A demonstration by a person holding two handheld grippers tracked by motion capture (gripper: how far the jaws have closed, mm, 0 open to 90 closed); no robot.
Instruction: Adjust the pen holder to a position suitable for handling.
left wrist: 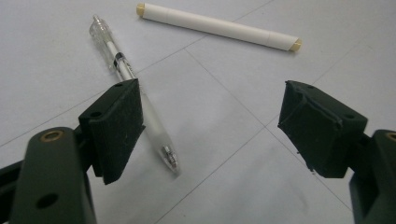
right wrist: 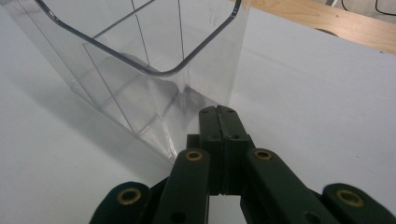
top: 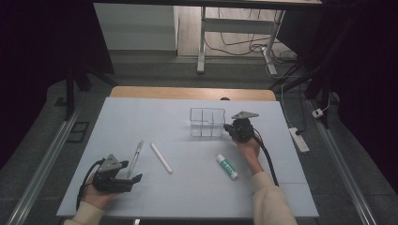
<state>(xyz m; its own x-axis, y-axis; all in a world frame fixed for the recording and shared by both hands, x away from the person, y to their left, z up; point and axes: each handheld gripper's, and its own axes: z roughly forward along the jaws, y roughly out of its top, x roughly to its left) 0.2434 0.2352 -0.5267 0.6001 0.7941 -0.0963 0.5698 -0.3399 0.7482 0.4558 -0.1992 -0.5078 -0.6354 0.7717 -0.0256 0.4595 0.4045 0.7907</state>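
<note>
Right gripper (right wrist: 218, 114): black jaws pressed together, nothing between, tips just beside container corner.
Clear plastic divided container (right wrist: 140, 56): upright on pale grey table surface (right wrist: 317, 93).
Wooden table edge (right wrist: 327, 21): upper right.

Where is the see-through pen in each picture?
High view: the clear pen lies left of centre, just past the left gripper.
Left gripper view: it runs from upper left down beside the left finger.
Right gripper view: not in it.
Shared landmark: the white stick lying beside the pen.
</note>
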